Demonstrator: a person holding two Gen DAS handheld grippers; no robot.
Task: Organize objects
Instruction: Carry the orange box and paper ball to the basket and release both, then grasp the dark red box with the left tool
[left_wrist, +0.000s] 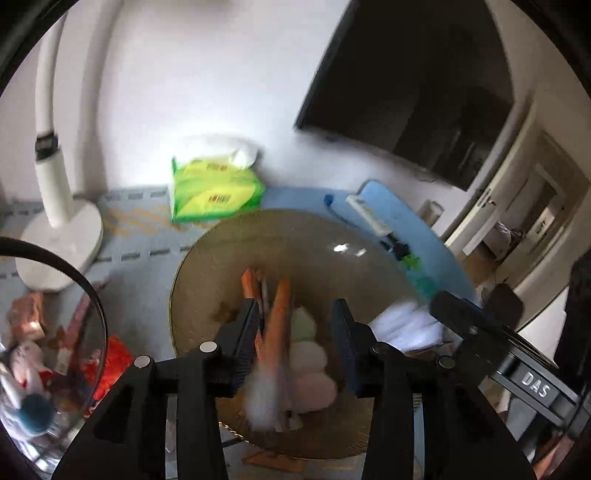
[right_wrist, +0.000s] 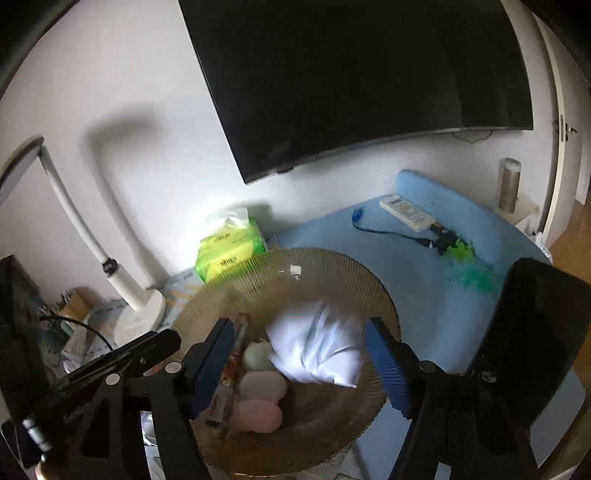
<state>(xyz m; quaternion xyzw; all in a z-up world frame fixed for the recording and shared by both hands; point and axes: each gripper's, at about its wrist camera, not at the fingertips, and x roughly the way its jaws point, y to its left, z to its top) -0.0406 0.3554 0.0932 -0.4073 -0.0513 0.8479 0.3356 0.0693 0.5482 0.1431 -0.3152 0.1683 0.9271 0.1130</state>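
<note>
Though blur smears the plate (left_wrist: 229, 266), both grippers' jaws stand apart, empty.

plate (right_wrist: 332, 266): ribbed amber glass, glossy
tissue pack (right_wrist: 231, 249): shiny green plastic wrap
mat (right_wrist: 424, 295): matt blue, smooth
lamp (right_wrist: 138, 301): smooth white plastic
screen (right_wrist: 351, 74): glossy black
</note>
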